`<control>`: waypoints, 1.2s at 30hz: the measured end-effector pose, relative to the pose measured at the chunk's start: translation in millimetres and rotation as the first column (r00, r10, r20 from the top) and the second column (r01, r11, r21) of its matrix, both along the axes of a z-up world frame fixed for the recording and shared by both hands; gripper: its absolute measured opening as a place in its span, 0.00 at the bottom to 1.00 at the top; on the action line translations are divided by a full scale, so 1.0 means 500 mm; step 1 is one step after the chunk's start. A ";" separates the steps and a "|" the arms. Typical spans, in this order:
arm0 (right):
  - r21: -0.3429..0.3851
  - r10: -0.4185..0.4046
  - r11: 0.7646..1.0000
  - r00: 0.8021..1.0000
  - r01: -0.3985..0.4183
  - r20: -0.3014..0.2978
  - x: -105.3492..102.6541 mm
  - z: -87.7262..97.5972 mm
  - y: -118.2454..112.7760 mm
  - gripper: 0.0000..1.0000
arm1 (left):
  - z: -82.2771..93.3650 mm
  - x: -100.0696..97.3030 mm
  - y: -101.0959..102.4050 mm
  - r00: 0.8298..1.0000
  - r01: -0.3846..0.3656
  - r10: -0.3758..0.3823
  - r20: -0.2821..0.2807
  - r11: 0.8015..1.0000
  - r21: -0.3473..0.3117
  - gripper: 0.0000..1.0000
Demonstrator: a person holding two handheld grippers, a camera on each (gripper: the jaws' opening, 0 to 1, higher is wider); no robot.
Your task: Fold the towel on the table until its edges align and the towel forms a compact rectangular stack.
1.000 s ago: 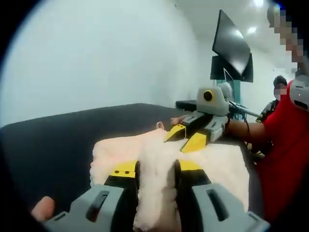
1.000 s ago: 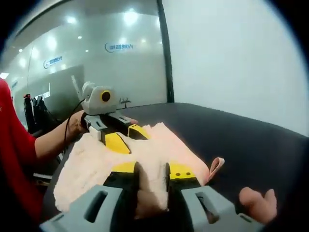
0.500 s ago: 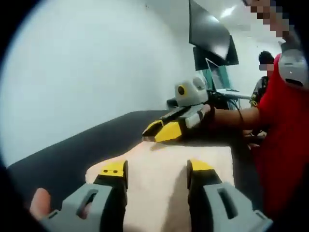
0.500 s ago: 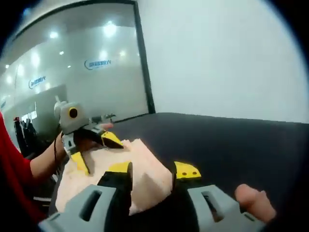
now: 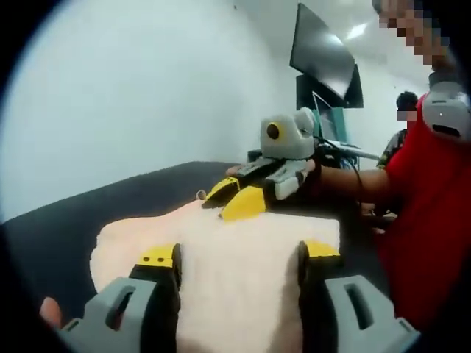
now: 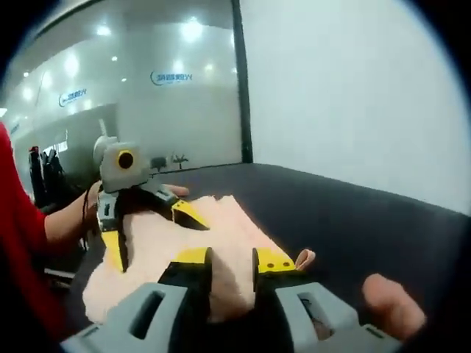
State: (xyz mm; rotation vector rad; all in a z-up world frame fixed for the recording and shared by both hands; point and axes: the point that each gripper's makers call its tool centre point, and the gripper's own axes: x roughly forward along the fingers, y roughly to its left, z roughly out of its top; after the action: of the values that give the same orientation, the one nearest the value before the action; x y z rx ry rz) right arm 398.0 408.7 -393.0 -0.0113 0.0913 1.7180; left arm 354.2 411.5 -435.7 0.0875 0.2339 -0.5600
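Observation:
A pale pink towel (image 5: 235, 257) lies folded on the dark table (image 5: 66, 220). My left gripper (image 5: 239, 254) hangs over its near part with the jaws wide apart and flat cloth under the gap. At the towel's far edge the right gripper (image 5: 221, 206) rests on the cloth with its yellow jaws close together. In the right gripper view the towel (image 6: 158, 239) runs off to the left, and my right gripper (image 6: 233, 259) is shut on a raised fold of it. The left gripper (image 6: 158, 243) stands spread over the far side. A small tag (image 6: 304, 257) pokes out at the right edge.
A person in a red top (image 5: 430, 213) stands at the table's right side, and another person (image 5: 407, 110) is further back. A dark monitor (image 5: 324, 62) hangs behind. Bare dark table (image 6: 353, 213) stretches right of the towel. A glass wall (image 6: 169, 95) stands beyond.
My left gripper, shut on a towel fold a second ago, has let go and opened wider. The right gripper opened half a second ago and has shut on a fold again.

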 end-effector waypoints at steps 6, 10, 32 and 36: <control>-0.010 0.150 0.989 0.988 -0.150 0.027 -0.083 -0.017 0.013 0.20 | -0.010 -0.008 0.003 0.999 -0.036 0.036 -0.005 0.999 -0.018 0.63; -0.109 0.145 0.985 0.985 -0.134 0.099 -0.101 -0.081 0.035 0.19 | -0.014 -0.004 0.007 0.999 -0.042 0.042 -0.016 0.999 -0.022 0.63; -0.060 -0.096 0.995 0.916 0.078 -0.389 0.042 0.048 -0.029 0.27 | 0.146 -0.069 0.156 0.911 -0.397 0.354 -0.211 0.890 -0.223 0.47; -0.241 -0.246 0.963 0.767 0.122 -0.593 0.035 0.019 -0.087 0.27 | 0.090 -0.100 0.195 0.851 -0.443 0.277 -0.446 0.835 -0.327 0.47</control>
State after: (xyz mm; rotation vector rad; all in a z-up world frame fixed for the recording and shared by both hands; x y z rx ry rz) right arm 415.6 365.0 -383.5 0.4174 0.7278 1.4451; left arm 303.9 509.0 -390.5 -0.4887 0.4955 -0.2225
